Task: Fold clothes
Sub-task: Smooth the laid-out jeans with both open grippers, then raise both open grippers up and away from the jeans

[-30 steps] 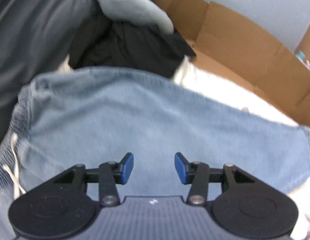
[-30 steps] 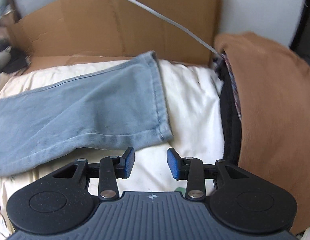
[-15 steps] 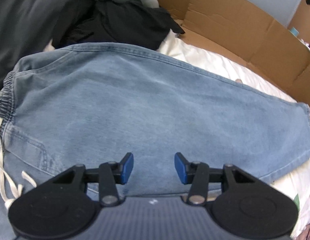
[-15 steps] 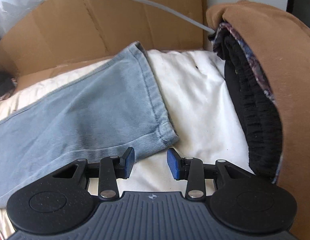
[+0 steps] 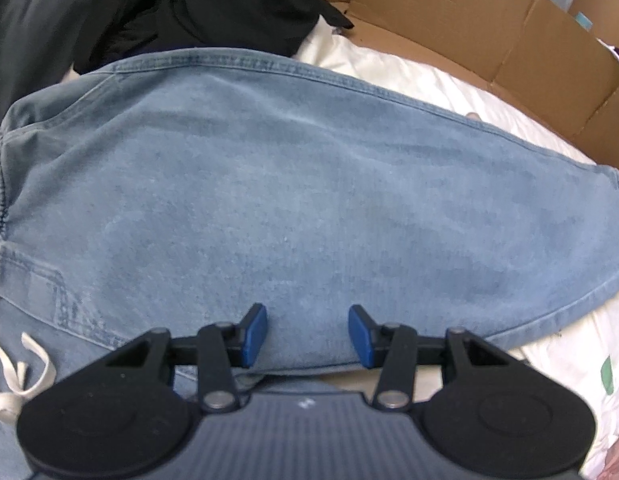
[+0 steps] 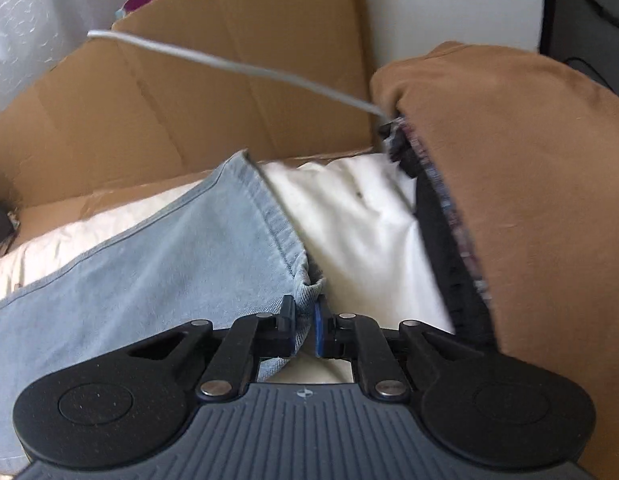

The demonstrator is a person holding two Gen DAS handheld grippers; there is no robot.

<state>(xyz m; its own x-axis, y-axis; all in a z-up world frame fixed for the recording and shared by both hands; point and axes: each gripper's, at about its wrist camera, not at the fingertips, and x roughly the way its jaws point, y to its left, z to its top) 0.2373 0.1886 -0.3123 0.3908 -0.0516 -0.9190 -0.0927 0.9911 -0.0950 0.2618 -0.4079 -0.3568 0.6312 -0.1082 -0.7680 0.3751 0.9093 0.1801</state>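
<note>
Light blue denim trousers (image 6: 157,264): hem corner pinched by right gripper (image 6: 307,320); left gripper (image 5: 307,334) spread, grasp needed before folding.

We are seeing a white padded cover (image 6: 361,224) lying underneath everything, with a small green mark (image 5: 607,374) showing near its edge in the left wrist view. Flattened brown cardboard (image 6: 213,104) is standing up along its far side. A thin grey cable (image 6: 237,68) is running across the cardboard toward the right. Above the cardboard, a pale wall (image 6: 449,4) is showing, and at the upper left something white and translucent (image 6: 25,20) is hanging, too blurred to identify.
</note>
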